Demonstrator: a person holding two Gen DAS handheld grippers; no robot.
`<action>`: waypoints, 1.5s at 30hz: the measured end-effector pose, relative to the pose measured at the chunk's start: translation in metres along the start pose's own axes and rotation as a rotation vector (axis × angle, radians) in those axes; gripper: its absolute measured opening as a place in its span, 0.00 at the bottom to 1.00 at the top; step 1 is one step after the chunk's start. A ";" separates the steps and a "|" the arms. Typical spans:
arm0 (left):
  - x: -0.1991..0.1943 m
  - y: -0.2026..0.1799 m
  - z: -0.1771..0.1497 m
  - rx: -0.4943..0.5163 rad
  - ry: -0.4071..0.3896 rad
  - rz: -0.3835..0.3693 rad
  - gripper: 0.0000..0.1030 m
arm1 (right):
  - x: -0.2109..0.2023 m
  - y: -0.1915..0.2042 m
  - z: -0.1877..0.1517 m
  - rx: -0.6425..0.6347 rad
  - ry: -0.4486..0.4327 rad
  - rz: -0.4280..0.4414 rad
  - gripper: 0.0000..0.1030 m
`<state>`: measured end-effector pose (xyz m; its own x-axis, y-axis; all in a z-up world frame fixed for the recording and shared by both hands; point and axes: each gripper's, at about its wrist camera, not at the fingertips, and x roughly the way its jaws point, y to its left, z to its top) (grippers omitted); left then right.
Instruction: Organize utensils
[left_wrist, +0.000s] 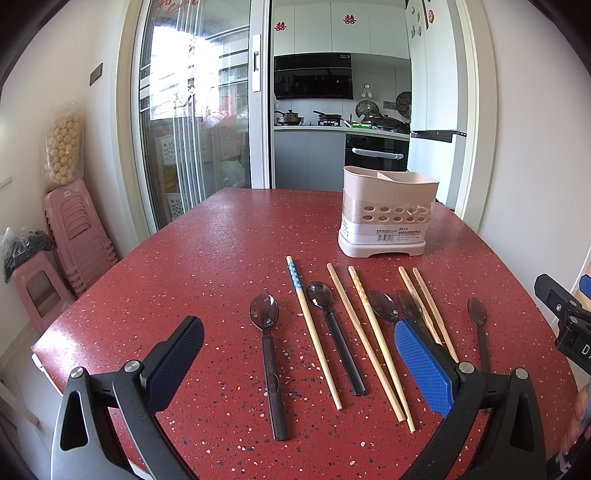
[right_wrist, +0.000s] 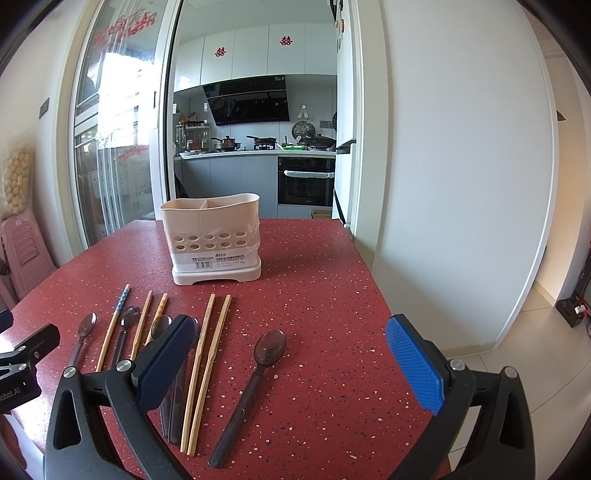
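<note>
A beige two-compartment utensil holder (left_wrist: 388, 212) (right_wrist: 212, 238) stands on the red speckled table (left_wrist: 207, 258) (right_wrist: 325, 295). In front of it lie several dark plastic spoons (left_wrist: 269, 354) (right_wrist: 255, 384) and several wooden chopsticks (left_wrist: 314, 332) (right_wrist: 205, 373), side by side, one with a blue patterned end (left_wrist: 293, 275). My left gripper (left_wrist: 299, 339) hangs open above the leftmost spoons and chopsticks, holding nothing. My right gripper (right_wrist: 291, 339) is open above the rightmost spoon, also holding nothing. The right gripper's body (left_wrist: 565, 317) shows at the right edge of the left wrist view.
Stacked pink stools (left_wrist: 79, 232) stand left of the table by a glass sliding door (left_wrist: 192, 110). A white wall (right_wrist: 461, 184) runs close along the table's right side. Behind the table is a kitchen with a stove and oven (left_wrist: 376, 153).
</note>
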<state>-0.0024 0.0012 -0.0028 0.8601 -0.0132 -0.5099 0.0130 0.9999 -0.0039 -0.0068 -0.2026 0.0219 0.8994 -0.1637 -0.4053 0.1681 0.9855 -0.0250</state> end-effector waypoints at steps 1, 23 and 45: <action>0.000 0.000 0.000 0.000 -0.001 0.000 1.00 | 0.000 0.000 0.000 0.000 -0.001 0.000 1.00; 0.000 0.001 0.000 -0.002 0.001 0.000 1.00 | 0.000 0.000 0.000 0.000 0.002 0.000 1.00; 0.008 0.006 -0.003 -0.014 0.047 0.012 1.00 | 0.006 0.003 -0.002 -0.006 0.029 0.010 1.00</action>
<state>0.0035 0.0074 -0.0097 0.8354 -0.0018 -0.5497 -0.0041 0.9999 -0.0095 -0.0019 -0.2001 0.0178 0.8889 -0.1524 -0.4320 0.1565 0.9873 -0.0264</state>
